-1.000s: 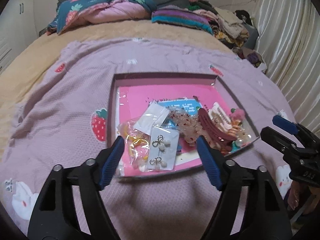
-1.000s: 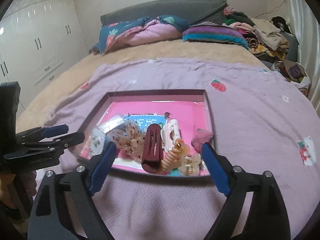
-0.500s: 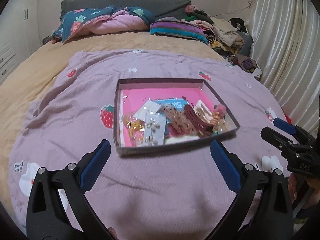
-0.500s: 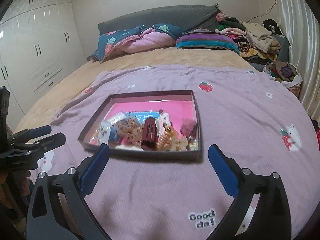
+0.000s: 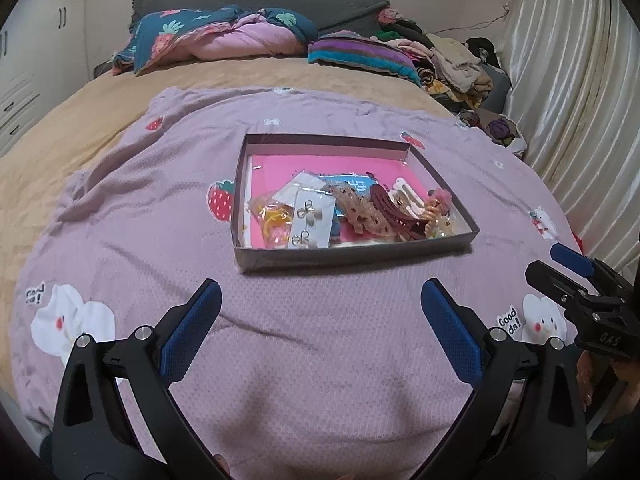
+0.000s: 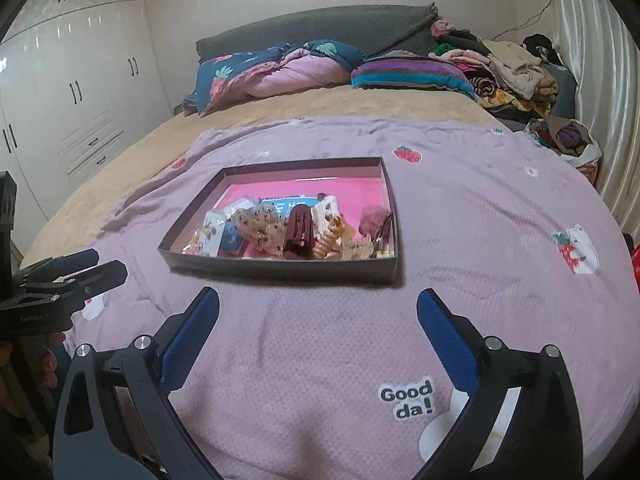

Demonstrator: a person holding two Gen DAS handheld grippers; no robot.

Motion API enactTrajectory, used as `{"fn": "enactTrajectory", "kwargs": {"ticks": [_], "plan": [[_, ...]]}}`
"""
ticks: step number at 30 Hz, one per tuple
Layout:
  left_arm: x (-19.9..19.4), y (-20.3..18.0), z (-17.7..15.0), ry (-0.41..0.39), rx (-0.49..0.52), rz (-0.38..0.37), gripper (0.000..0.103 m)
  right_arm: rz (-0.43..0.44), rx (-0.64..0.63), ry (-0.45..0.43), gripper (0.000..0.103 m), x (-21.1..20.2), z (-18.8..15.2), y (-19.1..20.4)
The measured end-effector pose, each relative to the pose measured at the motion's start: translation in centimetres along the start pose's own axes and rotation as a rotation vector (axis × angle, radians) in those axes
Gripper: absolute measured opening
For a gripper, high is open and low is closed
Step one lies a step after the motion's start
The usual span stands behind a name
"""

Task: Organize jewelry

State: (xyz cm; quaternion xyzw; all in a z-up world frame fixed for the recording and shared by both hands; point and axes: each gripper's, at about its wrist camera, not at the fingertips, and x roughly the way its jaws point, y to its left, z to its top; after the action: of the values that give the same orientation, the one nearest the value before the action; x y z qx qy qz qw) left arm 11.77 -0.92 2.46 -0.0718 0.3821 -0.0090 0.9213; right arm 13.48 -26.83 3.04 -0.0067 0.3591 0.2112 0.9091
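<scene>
A shallow dark box [image 5: 352,256] with a pink floor sits on the purple blanket [image 5: 280,340]. It holds a white earring card [image 5: 310,220], a yellow item in a clear bag [image 5: 272,218], a lacy bow [image 5: 356,210], a maroon hair claw [image 5: 394,212] and a pink pom clip [image 5: 440,198]. The box also shows in the right wrist view [image 6: 288,270], with the maroon claw [image 6: 298,232] inside. My left gripper [image 5: 320,300] is open and empty, well short of the box. My right gripper [image 6: 318,308] is open and empty, also short of it.
Folded quilts [image 5: 224,40] and a striped blanket [image 5: 360,54] lie at the headboard. A clothes pile [image 5: 452,60] sits at the far right by the curtain [image 5: 580,100]. White wardrobes [image 6: 72,88] stand on the left.
Both grippers have pulled back from the box toward the bed's near edge and risen. The box looks smaller and farther. Both stay open and empty.
</scene>
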Motion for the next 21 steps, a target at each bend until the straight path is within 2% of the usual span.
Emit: {"fn": "enactTrajectory", "kwargs": {"ticks": [21], "plan": [[-0.26,-0.26,-0.64,0.001,-0.006,0.001,0.093,0.005,-0.008,-0.005,0.099,-0.92,-0.36,0.46]]}}
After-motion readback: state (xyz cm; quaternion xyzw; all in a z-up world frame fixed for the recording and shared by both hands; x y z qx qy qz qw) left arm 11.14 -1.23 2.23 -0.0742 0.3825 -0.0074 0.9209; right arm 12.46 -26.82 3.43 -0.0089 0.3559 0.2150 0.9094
